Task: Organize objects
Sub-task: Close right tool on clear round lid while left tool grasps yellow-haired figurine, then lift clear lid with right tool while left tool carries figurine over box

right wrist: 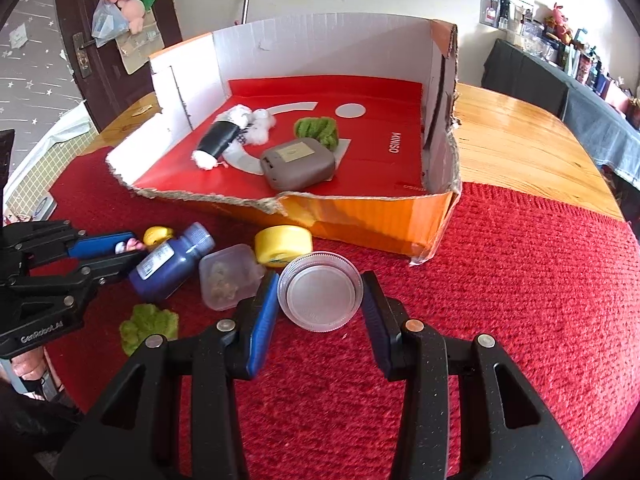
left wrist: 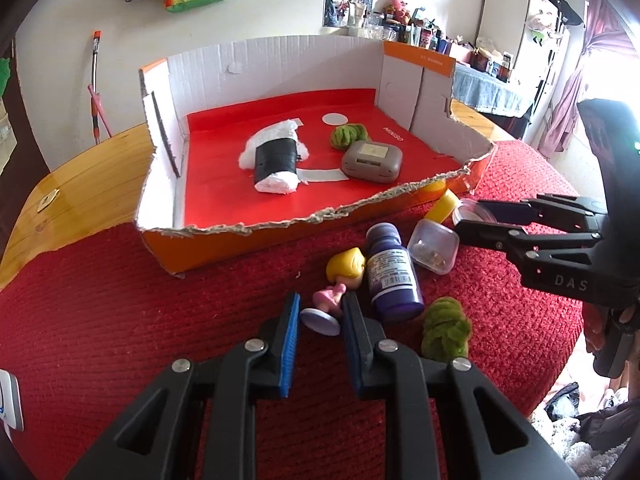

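Observation:
An orange cardboard box [left wrist: 224, 248] [right wrist: 360, 216] with a red floor holds a rice-ball toy [left wrist: 276, 156], a green fuzzy ball [left wrist: 348, 134] and a grey case [left wrist: 372, 160]. On the red mat lie a blonde doll figure [left wrist: 336, 288], a purple bottle [left wrist: 392, 276], a small clear box [left wrist: 434, 250], a yellow round tin [right wrist: 284, 246], a second green fuzzy ball [left wrist: 446, 330] and a clear round lid [right wrist: 320, 296]. My left gripper [left wrist: 320, 312] is open around the doll's base. My right gripper [right wrist: 320, 304] is open around the clear lid, not touching it.
The red mat [right wrist: 520, 300] covers a wooden table [right wrist: 520, 132]. The box's near wall is torn low. Shelves with clutter stand along the far wall. A white device [left wrist: 10, 404] lies at the mat's left edge.

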`<state>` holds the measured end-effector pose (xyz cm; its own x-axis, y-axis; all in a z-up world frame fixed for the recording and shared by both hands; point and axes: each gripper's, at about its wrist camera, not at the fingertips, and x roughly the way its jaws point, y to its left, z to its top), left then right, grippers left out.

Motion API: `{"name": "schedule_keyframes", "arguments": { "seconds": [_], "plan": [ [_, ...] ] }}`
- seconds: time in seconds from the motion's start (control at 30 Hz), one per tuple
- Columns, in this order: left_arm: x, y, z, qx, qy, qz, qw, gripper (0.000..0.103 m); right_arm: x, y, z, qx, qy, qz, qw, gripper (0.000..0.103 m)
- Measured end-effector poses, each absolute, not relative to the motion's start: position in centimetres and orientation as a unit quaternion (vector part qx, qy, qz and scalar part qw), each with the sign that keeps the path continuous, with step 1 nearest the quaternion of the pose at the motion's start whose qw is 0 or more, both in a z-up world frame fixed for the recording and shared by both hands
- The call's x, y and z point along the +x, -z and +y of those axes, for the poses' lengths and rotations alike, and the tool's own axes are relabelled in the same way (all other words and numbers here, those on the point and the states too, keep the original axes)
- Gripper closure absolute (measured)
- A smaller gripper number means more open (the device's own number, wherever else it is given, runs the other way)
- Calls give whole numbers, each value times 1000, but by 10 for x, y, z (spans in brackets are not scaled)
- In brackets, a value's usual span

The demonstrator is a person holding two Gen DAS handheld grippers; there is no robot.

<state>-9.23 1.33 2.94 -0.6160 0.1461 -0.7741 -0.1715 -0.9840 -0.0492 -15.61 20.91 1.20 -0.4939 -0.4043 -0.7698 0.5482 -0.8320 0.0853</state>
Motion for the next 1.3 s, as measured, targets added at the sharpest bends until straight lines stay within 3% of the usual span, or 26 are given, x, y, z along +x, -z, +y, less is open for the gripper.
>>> {"name": "schedule_keyframes", "arguments": {
  "seconds": [1.3],
  "plan": [
    [-88, -74, 10, -380, -921, 2, 88, 81, -123, -61, 194, 378, 858, 72, 341, 64]
  ]
}}
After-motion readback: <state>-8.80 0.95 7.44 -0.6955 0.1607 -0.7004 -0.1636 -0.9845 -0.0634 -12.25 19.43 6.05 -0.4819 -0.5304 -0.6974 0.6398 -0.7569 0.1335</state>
